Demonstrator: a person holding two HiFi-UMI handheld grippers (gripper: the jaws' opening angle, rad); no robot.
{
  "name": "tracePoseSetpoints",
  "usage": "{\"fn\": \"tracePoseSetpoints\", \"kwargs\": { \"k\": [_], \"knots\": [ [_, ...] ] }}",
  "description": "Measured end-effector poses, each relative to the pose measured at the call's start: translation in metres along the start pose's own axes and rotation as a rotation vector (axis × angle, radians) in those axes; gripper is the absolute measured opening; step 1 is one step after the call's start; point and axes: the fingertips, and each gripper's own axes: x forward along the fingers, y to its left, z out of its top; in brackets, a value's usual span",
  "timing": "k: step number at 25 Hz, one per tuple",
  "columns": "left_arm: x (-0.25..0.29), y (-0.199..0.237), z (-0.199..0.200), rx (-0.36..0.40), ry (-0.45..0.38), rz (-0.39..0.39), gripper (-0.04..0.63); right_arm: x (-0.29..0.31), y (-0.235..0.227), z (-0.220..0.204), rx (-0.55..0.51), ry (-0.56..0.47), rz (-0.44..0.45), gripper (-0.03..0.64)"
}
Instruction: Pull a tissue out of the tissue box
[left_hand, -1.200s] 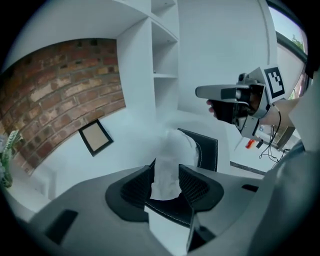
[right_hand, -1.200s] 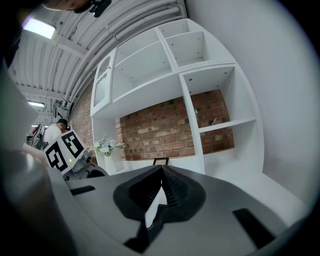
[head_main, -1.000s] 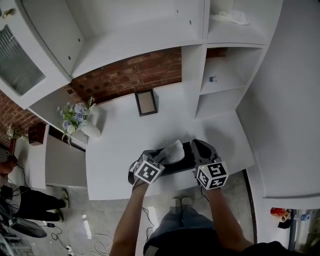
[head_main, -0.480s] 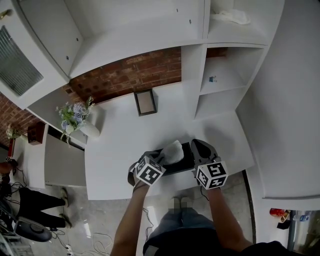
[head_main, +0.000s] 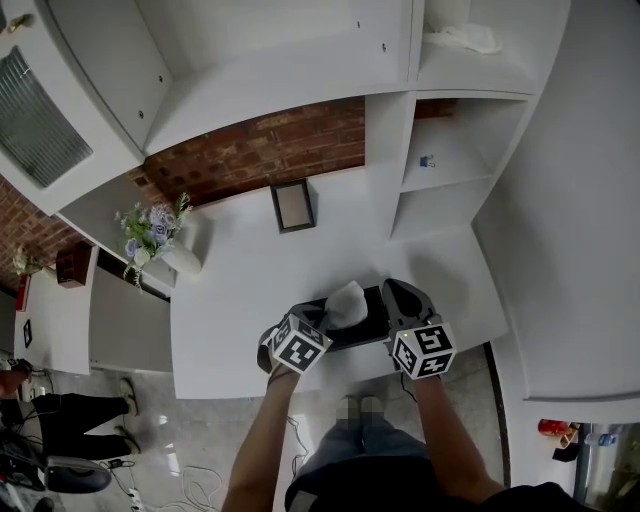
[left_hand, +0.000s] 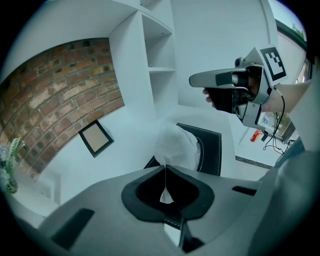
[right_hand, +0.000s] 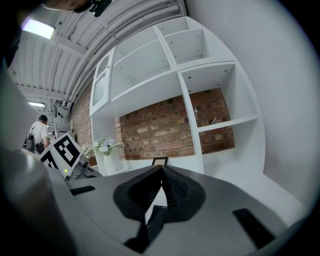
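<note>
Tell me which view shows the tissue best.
Left gripper view: the tissue fills the centre, its tip pinched in the left tongs, which just closed. Head view shows the tissue small; right gripper view doesn't show it.

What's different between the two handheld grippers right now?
The left gripper has just closed its jaws on the tissue; the right gripper is shut on nothing. The left gripper tilts down toward the tissue box; the right gripper points roughly level at the shelves. Both carry marker cubes.
</note>
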Motion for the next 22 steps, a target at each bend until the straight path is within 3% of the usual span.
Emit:
{"fn": "tracePoseSetpoints", "kwargs": {
  "k": [22],
  "knots": [
    [-0.051, 0.051, 0.045, -0.01, -0.192, 0.174, 0.012, -0.001, 0.006, 0.011, -0.011, -0.016, -0.002, -0.002]
  ]
}}
